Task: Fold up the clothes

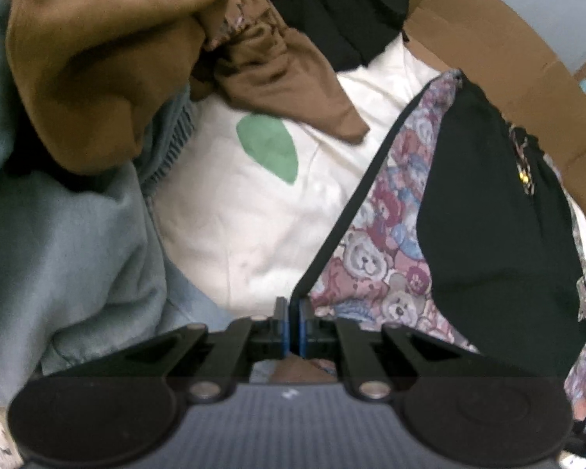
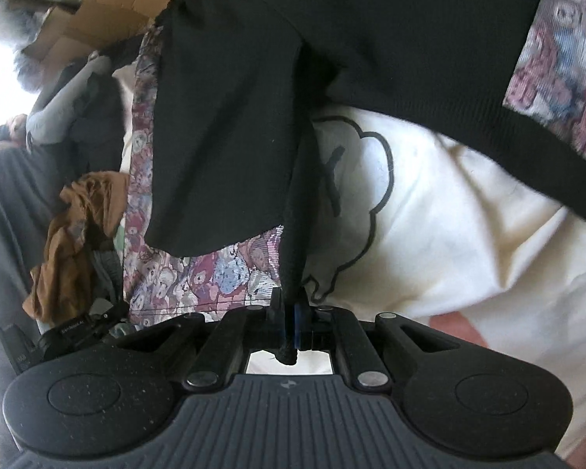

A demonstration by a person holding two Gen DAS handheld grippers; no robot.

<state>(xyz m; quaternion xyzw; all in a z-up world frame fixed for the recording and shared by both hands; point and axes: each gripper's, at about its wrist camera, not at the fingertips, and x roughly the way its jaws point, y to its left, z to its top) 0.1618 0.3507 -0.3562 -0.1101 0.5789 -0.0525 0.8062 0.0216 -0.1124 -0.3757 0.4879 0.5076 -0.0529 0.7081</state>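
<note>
Sweater [image 1: 496, 211], black rib-knit with bear-print tapestry panels, hangs over the white sheet [image 1: 254, 215], its black hem running diagonally away from the left gripper [image 1: 292, 326]. Both the left and right gripper [image 2: 289, 320] fingers pinch its edge.

No text, label or number can be read on anything here

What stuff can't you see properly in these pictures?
- Teddy-bear top: whole shape, cut off by edges in both views.
- Cream sheet: its cloud drawing, partly behind the black sleeve.
- Blue sweatshirt: partly under the brown garment, left view.
</note>
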